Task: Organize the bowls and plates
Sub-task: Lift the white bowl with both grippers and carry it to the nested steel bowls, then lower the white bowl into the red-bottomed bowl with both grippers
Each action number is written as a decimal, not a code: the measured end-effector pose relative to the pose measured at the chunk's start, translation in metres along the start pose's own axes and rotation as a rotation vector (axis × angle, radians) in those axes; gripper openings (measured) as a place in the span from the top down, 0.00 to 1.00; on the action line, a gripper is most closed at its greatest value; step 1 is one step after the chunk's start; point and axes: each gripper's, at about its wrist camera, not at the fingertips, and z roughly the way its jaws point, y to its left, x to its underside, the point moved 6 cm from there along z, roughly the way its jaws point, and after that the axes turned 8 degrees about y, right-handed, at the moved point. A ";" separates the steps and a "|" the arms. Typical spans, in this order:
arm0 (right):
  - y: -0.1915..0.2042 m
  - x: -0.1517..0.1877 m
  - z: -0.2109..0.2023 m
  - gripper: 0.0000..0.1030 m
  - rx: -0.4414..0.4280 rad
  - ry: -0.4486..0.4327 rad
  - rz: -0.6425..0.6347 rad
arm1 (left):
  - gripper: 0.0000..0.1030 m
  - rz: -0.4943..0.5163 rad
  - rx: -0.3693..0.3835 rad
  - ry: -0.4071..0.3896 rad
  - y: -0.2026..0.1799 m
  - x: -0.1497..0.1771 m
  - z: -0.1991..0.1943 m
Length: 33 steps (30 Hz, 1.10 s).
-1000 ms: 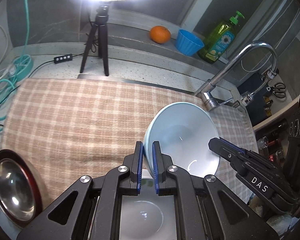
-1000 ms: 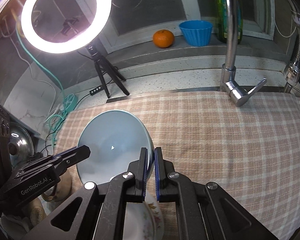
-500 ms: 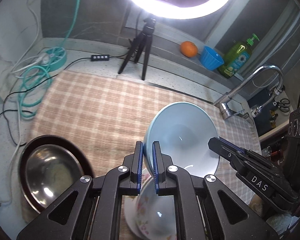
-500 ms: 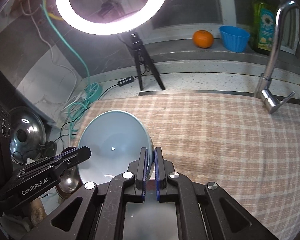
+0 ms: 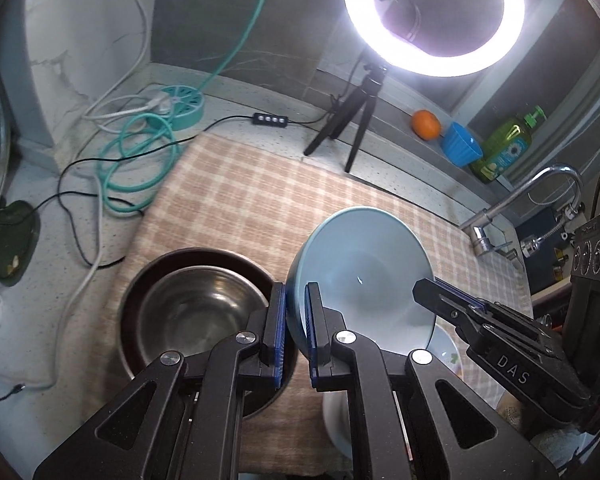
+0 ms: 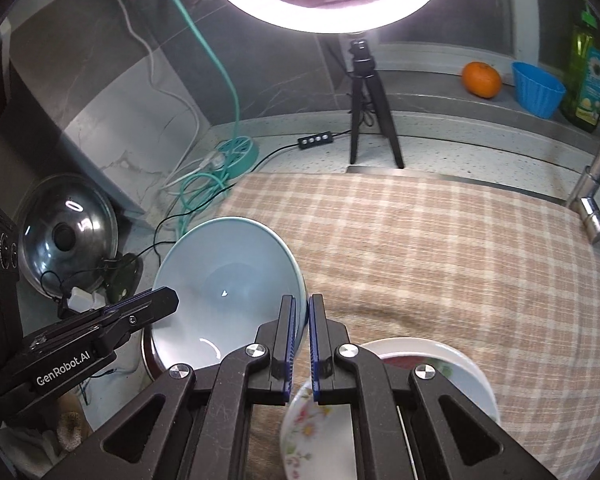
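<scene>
While both grippers carry it, the pale blue bowl (image 5: 360,276) hangs tilted above the checked cloth (image 5: 260,196), just right of the steel bowl (image 5: 192,312) nested in a dark dish. Step in hand, I judge: transporting it to a stack. Next move calls for lining it up over the steel bowl, levelling, then lowering. Bowl looks glazed, smooth, empty, glossy inside. Left gripper (image 5: 296,328) is clamped on its near-left rim; right gripper (image 6: 300,340) is clamped on the opposite rim. Floral plates (image 6: 428,380) sit below.
</scene>
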 end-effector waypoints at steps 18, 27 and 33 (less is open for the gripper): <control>0.067 0.008 0.044 0.94 -0.025 0.070 -0.098 | 0.93 -0.107 -0.036 0.002 0.071 0.015 -0.013; 0.078 0.016 0.063 0.94 -0.020 0.121 -0.124 | 0.93 -0.156 -0.025 0.039 0.091 0.025 -0.003; 0.082 0.017 0.070 0.94 -0.015 0.138 -0.131 | 0.93 -0.168 -0.028 0.054 0.097 0.027 0.001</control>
